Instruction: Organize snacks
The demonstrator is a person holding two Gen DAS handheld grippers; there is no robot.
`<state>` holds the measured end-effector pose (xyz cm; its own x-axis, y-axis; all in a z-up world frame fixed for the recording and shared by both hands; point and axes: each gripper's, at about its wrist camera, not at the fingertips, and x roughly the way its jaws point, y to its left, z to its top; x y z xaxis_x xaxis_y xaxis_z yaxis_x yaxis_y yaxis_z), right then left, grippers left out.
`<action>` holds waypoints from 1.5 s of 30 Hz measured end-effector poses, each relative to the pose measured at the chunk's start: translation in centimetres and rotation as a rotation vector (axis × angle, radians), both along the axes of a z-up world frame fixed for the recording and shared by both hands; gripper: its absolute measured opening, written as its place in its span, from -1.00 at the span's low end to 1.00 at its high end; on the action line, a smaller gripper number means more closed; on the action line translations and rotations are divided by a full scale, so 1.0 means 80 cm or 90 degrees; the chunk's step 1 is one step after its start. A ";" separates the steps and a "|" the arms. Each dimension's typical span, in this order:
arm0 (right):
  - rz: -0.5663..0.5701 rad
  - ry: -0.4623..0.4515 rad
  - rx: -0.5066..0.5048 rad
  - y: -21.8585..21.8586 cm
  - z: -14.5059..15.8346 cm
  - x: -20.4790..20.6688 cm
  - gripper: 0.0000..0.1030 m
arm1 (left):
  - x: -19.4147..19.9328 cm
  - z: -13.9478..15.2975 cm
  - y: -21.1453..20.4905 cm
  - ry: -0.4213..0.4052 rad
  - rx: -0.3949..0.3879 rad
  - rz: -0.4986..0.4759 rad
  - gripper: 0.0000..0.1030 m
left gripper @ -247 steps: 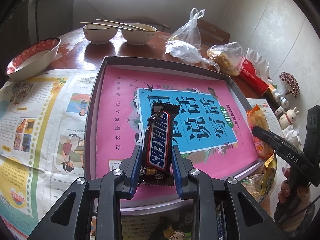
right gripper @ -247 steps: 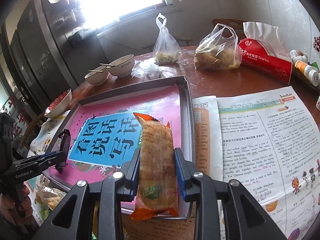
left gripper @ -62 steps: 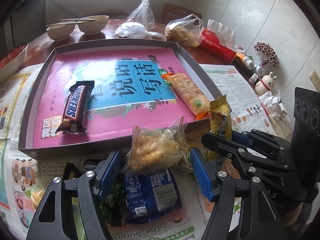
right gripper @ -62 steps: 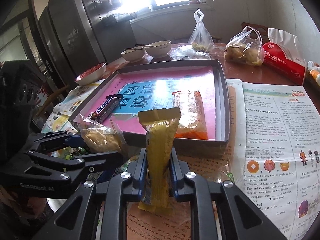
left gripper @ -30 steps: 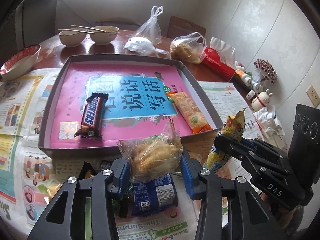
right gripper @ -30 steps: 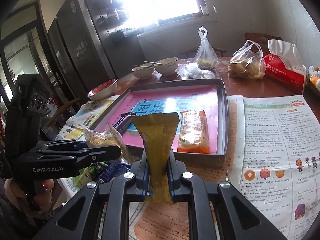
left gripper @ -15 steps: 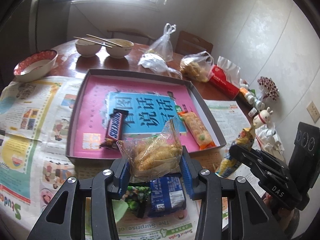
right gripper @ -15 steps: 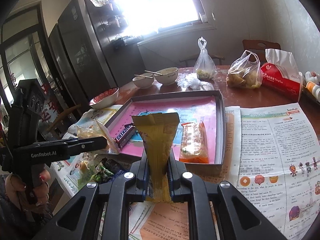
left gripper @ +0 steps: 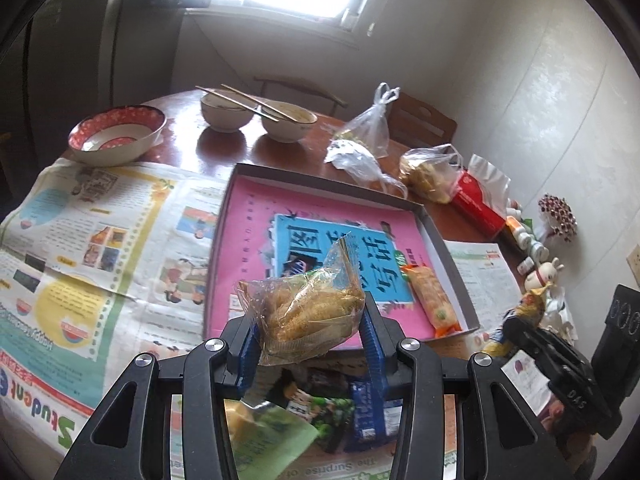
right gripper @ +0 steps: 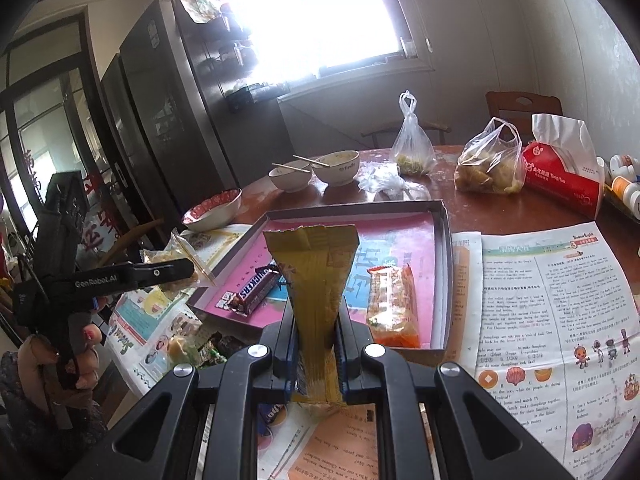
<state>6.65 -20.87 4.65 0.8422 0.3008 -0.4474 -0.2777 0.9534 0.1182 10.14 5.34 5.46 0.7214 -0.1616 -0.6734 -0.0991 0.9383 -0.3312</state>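
Observation:
My left gripper (left gripper: 308,320) is shut on a clear bag of golden snacks (left gripper: 306,314) and holds it in the air over the near edge of the grey tray (left gripper: 452,256). My right gripper (right gripper: 316,326) is shut on an upright yellow snack packet (right gripper: 314,276), held above the table in front of the tray (right gripper: 448,264). Inside the tray, on a pink and blue book, lie a Snickers bar (right gripper: 256,290) at the left and an orange cracker pack (right gripper: 392,304) at the right. The Snickers is mostly hidden behind the bag in the left wrist view.
Loose snack packets (left gripper: 360,408) lie on newspaper (left gripper: 80,240) in front of the tray. Bowls with chopsticks (left gripper: 256,114), a red-rimmed bowl (left gripper: 116,136), plastic bags (right gripper: 488,164), a red tissue pack (right gripper: 560,172) and small bottles (left gripper: 528,240) stand behind and right of the tray.
Both grippers have risen higher above the table with their packets. The left one has carried the clear bag up over the tray's near edge.

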 end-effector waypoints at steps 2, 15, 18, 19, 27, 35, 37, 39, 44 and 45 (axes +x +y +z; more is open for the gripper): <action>-0.002 -0.005 0.000 0.002 0.003 0.001 -0.69 | 0.001 -0.003 0.004 0.002 -0.001 0.006 -0.11; 0.003 -0.020 0.008 0.017 0.015 0.020 -0.69 | 0.027 -0.013 0.023 0.012 0.006 0.046 -0.11; 0.007 -0.020 0.010 0.021 0.015 0.024 -0.69 | 0.035 -0.019 0.026 0.020 0.008 0.053 -0.11; 0.008 -0.020 0.009 0.023 0.015 0.026 -0.69 | 0.037 -0.021 0.027 0.022 0.008 0.053 -0.11; 0.009 -0.014 0.008 0.030 0.013 0.043 -0.69 | 0.054 -0.034 0.027 0.033 0.016 0.054 -0.11; 0.003 -0.006 0.008 0.031 0.011 0.055 -0.69 | 0.068 -0.049 0.027 0.048 0.015 0.053 -0.11; 0.002 -0.005 0.009 0.031 0.009 0.058 -0.69 | 0.071 -0.051 0.026 0.051 0.022 0.054 -0.11; -0.001 -0.001 0.009 0.032 0.008 0.061 -0.69 | 0.074 -0.053 0.025 0.053 0.029 0.054 -0.11; -0.007 0.005 0.007 0.032 0.006 0.066 -0.69 | 0.080 -0.056 0.025 0.054 0.049 0.066 -0.11; -0.008 0.006 0.008 0.032 0.005 0.067 -0.69 | 0.081 -0.056 0.025 0.054 0.054 0.068 -0.11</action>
<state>12.04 -18.32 5.08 0.8419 0.2960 -0.4512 -0.2650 0.9551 0.1322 16.66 7.36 0.97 0.6711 -0.0274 -0.7408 -0.2242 0.9450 -0.2381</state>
